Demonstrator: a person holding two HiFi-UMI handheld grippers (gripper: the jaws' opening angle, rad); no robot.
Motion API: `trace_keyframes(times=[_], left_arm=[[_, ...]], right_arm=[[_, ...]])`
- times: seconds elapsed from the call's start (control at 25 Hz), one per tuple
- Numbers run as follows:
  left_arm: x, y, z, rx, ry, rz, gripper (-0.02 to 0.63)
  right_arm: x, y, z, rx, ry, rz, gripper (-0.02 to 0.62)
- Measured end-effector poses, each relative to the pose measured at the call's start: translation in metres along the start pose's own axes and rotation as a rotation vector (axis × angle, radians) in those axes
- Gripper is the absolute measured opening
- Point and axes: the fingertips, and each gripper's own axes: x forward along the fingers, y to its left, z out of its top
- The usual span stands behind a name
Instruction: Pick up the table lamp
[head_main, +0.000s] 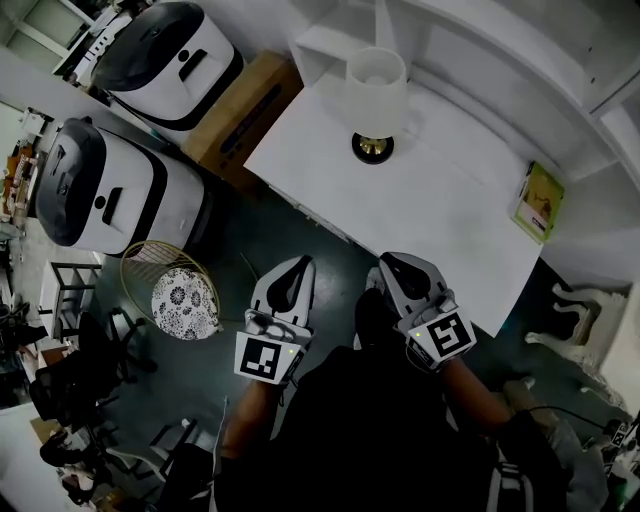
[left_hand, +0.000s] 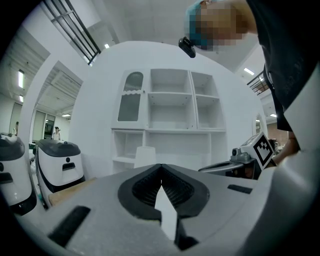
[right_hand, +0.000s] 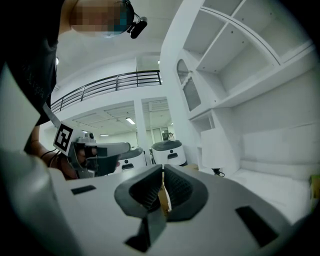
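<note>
The table lamp is being shown upright at the far end of the white table, well apart from both grippers; its stem is being hidden by the shade in the head view; its base is being cut off by the gripper body in the left gripper view; the left gripper and right gripper are being held near the table's near edge, jaws clenched on nothing; a tan sliver behind the right jaws is not being resolved.
</note>
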Motion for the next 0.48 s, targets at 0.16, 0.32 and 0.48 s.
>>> trace_keyframes(times=[0.16,0.32,0.48], left_arm=[[0.029,0.007,0.003,0.004,0.009,-0.014,0.017],[0.056,0.014,0.003,0.01,0.021,-0.03,0.017],[0.083,0.024,0.003,0.004,0.025,-0.039,0.017]], right_arm=[[0.016,-0.026,0.006,-0.003,-0.008,-0.014,0.031],[0.03,-0.047,0.012,0.008,-0.011,-0.022,0.031],[0.045,-0.068,0.014,0.003,-0.007,-0.023,0.031]])
